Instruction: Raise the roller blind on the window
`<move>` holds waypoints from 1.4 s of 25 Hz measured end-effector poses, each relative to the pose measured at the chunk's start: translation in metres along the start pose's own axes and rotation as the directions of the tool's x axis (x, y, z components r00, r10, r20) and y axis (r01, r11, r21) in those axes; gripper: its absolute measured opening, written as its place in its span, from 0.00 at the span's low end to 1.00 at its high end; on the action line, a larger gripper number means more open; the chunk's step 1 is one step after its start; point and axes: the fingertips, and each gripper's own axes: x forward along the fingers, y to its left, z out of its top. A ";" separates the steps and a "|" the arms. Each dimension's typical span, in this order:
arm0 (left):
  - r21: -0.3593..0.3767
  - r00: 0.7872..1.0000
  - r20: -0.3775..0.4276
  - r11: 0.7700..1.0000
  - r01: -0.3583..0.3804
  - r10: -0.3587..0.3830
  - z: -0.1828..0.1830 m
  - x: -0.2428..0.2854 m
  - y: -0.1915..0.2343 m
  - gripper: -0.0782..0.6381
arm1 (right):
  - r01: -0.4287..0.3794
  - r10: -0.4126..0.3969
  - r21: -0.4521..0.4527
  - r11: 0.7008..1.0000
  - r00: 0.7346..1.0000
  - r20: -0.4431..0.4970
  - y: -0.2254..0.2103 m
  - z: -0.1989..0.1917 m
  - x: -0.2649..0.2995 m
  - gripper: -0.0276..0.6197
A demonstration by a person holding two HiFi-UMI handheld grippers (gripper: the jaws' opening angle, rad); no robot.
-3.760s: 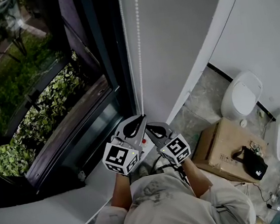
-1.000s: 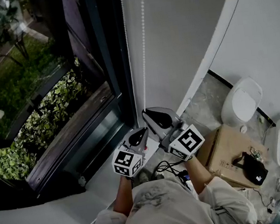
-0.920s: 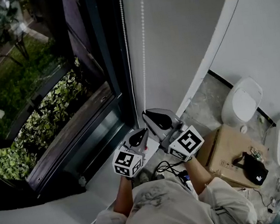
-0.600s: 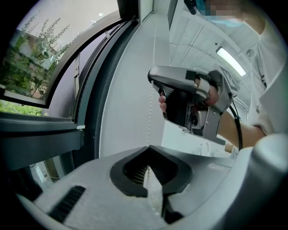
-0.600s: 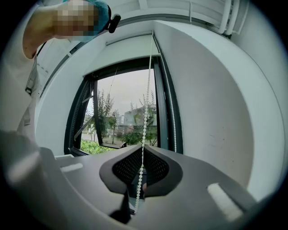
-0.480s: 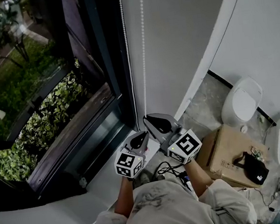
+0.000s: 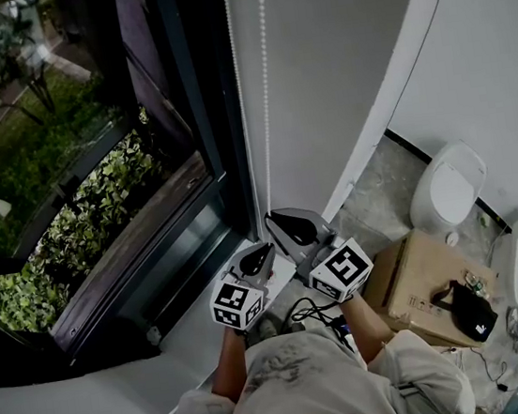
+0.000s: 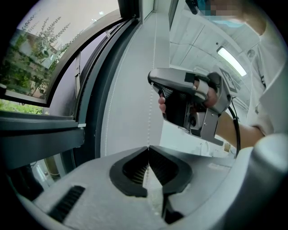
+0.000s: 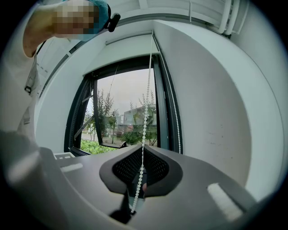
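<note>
head view down, gripper views up

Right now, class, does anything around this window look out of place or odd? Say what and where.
Nothing looks damaged or spilled. The one oddity is a cardboard box standing on the floor beside the toilet, with a black pouch lying on it.

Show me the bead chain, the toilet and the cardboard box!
bead chain (image 9: 145, 121): right gripper view, on the beads hanging in front of the window.
toilet (image 7: 447, 184): head view, on its white lid.
cardboard box (image 7: 402, 270): head view, on its bare top.
</note>
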 end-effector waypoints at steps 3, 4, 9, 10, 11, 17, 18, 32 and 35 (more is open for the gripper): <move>0.014 1.000 -0.010 1.000 -0.014 0.014 0.003 -0.006 0.000 0.14 | 0.001 -0.001 -0.001 1.000 1.000 0.001 -0.001 0.001 -0.001 0.07; 0.012 1.000 -0.004 1.000 -0.017 0.017 0.006 -0.009 -0.001 0.15 | 0.001 -0.001 -0.002 1.000 1.000 0.002 -0.001 0.001 -0.001 0.07; 0.024 0.995 0.087 0.999 -0.042 0.040 0.049 -0.028 -0.001 0.19 | 0.000 0.001 -0.004 1.000 1.000 0.004 -0.001 0.001 -0.002 0.07; 0.034 0.993 0.109 0.998 -0.048 0.044 0.062 -0.032 -0.001 0.19 | -0.001 0.001 -0.005 1.000 1.000 0.004 -0.001 0.001 -0.002 0.07; 0.044 0.990 0.132 0.998 -0.050 0.043 0.075 -0.036 -0.002 0.19 | -0.002 0.002 -0.006 1.000 1.000 0.003 -0.001 0.001 -0.002 0.07; 0.131 0.966 0.258 0.991 -0.023 -0.012 0.156 -0.050 -0.018 0.22 | -0.003 0.003 -0.005 1.000 1.000 0.003 0.000 0.001 -0.004 0.06; 0.150 0.962 0.273 0.988 -0.025 -0.017 0.168 -0.051 -0.021 0.22 | -0.003 0.003 -0.006 1.000 1.000 0.003 0.000 0.001 -0.005 0.07; 0.238 0.926 0.373 0.971 -0.025 -0.068 0.254 -0.034 -0.036 0.24 | -0.001 0.001 -0.020 1.000 1.000 -0.005 0.003 0.000 -0.006 0.06; 0.238 0.925 0.374 0.971 -0.022 -0.071 0.258 -0.030 -0.038 0.23 | -0.002 0.002 -0.024 1.000 1.000 -0.006 0.004 0.000 -0.006 0.06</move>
